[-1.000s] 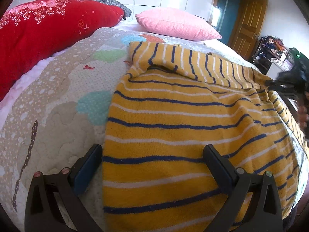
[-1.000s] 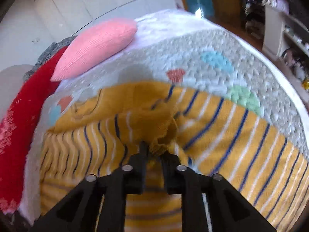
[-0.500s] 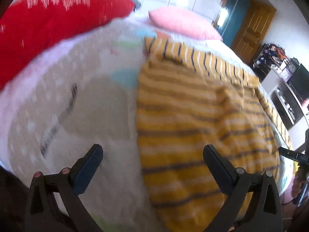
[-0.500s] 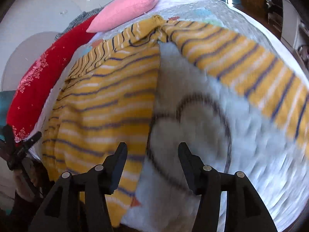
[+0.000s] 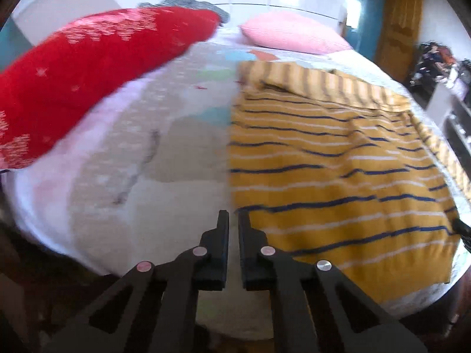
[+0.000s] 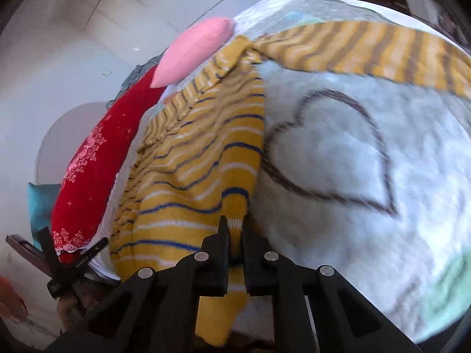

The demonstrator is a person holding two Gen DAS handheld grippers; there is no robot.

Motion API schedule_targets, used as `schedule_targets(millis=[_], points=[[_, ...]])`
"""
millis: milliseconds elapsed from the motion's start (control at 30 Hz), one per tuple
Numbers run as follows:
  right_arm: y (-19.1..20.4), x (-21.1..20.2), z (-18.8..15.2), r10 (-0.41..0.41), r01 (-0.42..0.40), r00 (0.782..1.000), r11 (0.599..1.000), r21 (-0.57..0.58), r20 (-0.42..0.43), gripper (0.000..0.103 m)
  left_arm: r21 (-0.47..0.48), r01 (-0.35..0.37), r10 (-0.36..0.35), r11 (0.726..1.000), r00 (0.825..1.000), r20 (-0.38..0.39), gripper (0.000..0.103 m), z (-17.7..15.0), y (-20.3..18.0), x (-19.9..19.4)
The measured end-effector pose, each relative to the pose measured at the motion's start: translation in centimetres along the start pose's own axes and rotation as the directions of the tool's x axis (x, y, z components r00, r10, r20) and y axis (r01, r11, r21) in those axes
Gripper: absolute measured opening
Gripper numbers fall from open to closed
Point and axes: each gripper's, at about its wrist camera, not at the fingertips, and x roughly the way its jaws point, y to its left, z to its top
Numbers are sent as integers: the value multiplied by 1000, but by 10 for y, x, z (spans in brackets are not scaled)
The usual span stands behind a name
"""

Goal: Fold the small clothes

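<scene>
Both grippers have just been closing since the earlier frames; the left gripper (image 5: 233, 216), wide open over the sweater (image 5: 338, 170) a second ago, now has its jaws drawn nearly together with only a thin slit between them and nothing visibly in it, hovering at the sweater's left hem corner; whether a thread of the edge is caught I cannot tell. Right gripper (image 6: 234, 223), half open above the quilt (image 6: 353, 161) a moment ago, is now pinched on the sweater's other hem corner, yellow knit showing between its fingers (image 6: 221, 235) and hanging below them.

Sweater, yellow with navy and white stripes, lies flat on the bed (image 5: 132, 161), body spread, one sleeve stretched across the quilt's far side; a red pillow (image 5: 88, 73) lies well apart to its left; a pink pillow (image 5: 291, 33) sits beyond its neck.
</scene>
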Motion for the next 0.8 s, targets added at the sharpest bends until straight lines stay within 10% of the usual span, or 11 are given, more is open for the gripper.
schedule_targets(millis=[100, 233, 333, 700, 800], points=[[-11, -14, -9, -8, 8, 1000, 1000, 3, 11, 8, -41, 22, -22, 999, 1000, -9, 10, -6, 16, -9], [-45, -49, 11, -83, 58, 983, 987, 150, 164, 15, -74, 41, -36, 996, 997, 63, 74, -7, 20, -30], [-85, -68, 23, -174, 92, 954, 946, 311, 246, 36, -67, 85, -79, 994, 993, 87, 75, -3, 12, -37], [-150, -79, 73, -310, 89, 872, 861, 500, 379, 37, -14, 198, -197, 980, 977, 77, 79, 4, -30, -40], [-158, -80, 98, -284, 66, 885, 861, 503, 370, 7, 10, 187, -187, 982, 979, 77, 79, 5, -33, -41]])
